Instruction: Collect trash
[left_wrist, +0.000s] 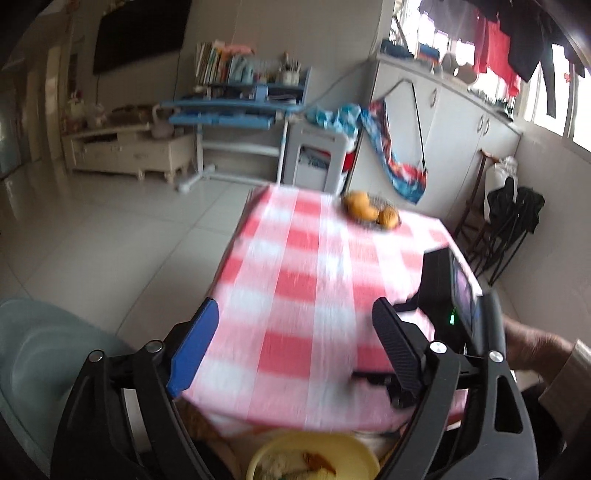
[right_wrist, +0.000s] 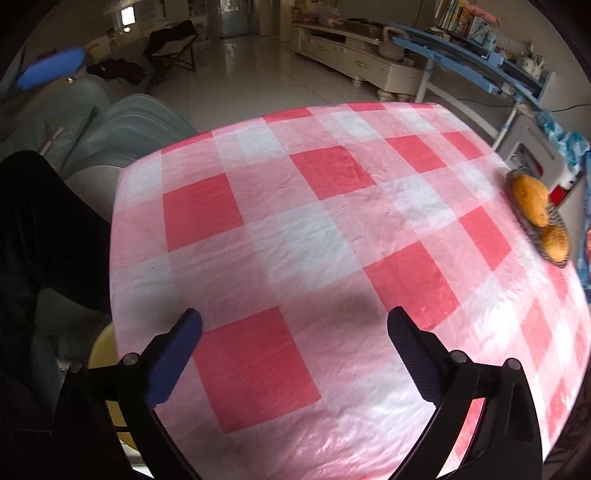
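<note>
A yellow bin (left_wrist: 332, 441) stands below the near edge of the table, with food scraps (left_wrist: 314, 461) and white bits inside. My left gripper (left_wrist: 295, 310) hangs open above that edge and the bin, with nothing between its fingers. In the right wrist view my right gripper (right_wrist: 295, 317) is open over the red-and-white checked tablecloth (right_wrist: 295, 221), also with nothing in it. The yellow bin (right_wrist: 101, 354) peeks out beside the table's left edge there. No loose trash shows on the cloth.
A wire plate of orange-yellow fruit (right_wrist: 532, 199) sits at the far right corner of the table. A person's hand (left_wrist: 532, 347) holds the black handle at right. A grey-green sofa (right_wrist: 129, 122) is left of the table; a blue desk (left_wrist: 229, 107) and white cabinets lie beyond.
</note>
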